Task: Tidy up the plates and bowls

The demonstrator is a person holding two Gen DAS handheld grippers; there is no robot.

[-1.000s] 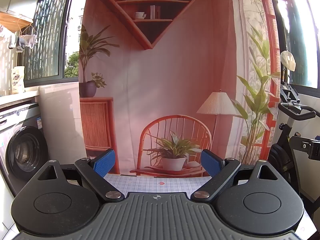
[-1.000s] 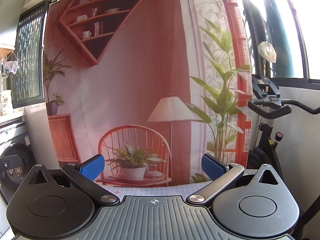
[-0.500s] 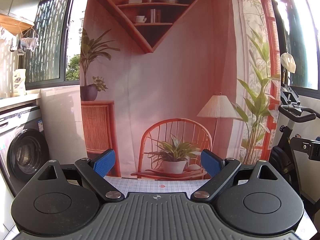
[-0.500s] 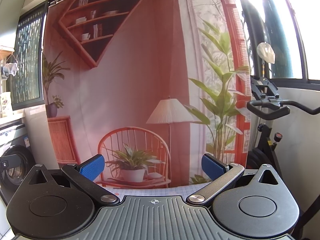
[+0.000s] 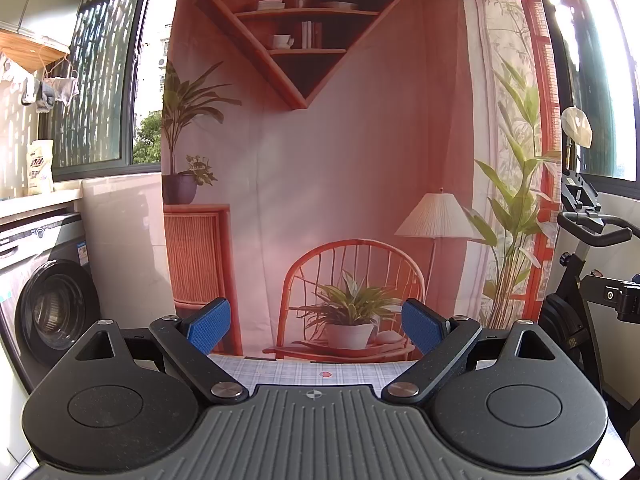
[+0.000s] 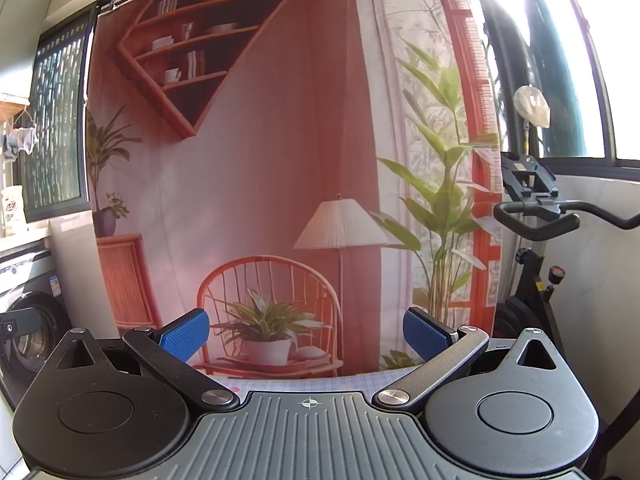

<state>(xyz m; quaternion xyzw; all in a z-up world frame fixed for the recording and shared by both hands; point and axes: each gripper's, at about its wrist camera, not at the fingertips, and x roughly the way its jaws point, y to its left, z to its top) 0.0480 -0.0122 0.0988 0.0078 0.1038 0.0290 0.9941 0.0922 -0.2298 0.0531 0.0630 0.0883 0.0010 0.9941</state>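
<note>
No plates or bowls show in either view. My left gripper is open and empty, its blue pads wide apart, pointing at a printed backdrop above the far edge of a checked tablecloth. My right gripper is open and empty too, aimed at the same backdrop, with only a thin strip of the tablecloth in sight.
A washing machine stands at the left. An exercise bike stands at the right, by the window. A small red mark lies on the cloth. The left gripper's edge shows at the far left of the right wrist view.
Both grippers have tilted slightly downward or back, so the backdrop sits a little lower in each view. Both stay open and empty.
</note>
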